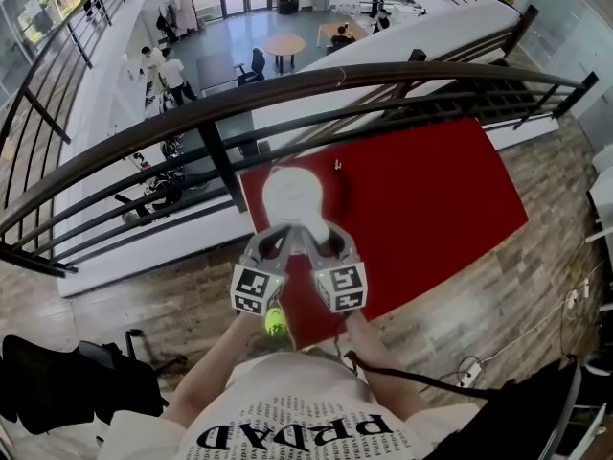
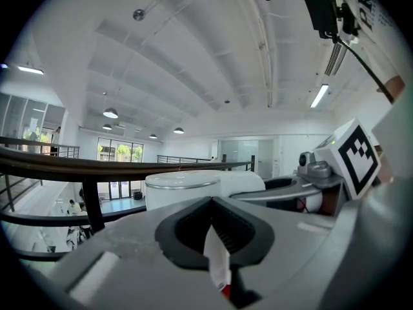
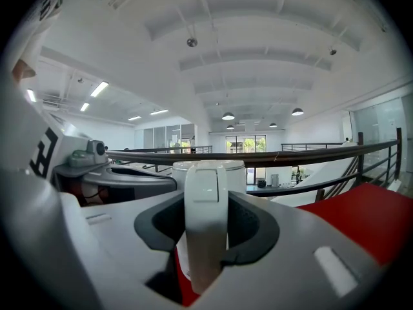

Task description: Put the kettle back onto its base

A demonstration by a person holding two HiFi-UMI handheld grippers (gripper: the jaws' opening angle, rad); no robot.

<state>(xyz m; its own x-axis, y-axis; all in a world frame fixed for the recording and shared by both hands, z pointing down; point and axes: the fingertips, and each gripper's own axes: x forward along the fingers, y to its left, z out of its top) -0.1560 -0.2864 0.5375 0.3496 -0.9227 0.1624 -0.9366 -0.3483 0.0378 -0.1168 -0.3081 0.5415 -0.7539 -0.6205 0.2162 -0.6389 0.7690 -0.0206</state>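
Observation:
A white kettle [image 1: 294, 195] is over the near left corner of the red table [image 1: 431, 190], and both grippers meet at its near side. My right gripper [image 3: 206, 232] is shut on the kettle's upright white handle [image 3: 205, 199], with the body and lid [image 3: 208, 168] just beyond. My left gripper [image 2: 211, 237] has its jaws nearly together, pinching a thin white strip [image 2: 217, 263] low on the kettle; the kettle body [image 2: 184, 186] sits just ahead of them. In the head view the left gripper [image 1: 283, 238] and right gripper [image 1: 320, 238] angle inward. No base shows; the kettle hides what is beneath it.
A dark metal railing [image 1: 287, 89] runs along the table's far and left sides, with a drop to a lower floor beyond. A small object [image 1: 337, 166] stands on the table behind the kettle. Wooden floor [image 1: 498, 295] surrounds the table, and a black cable [image 1: 421, 379] trails at right.

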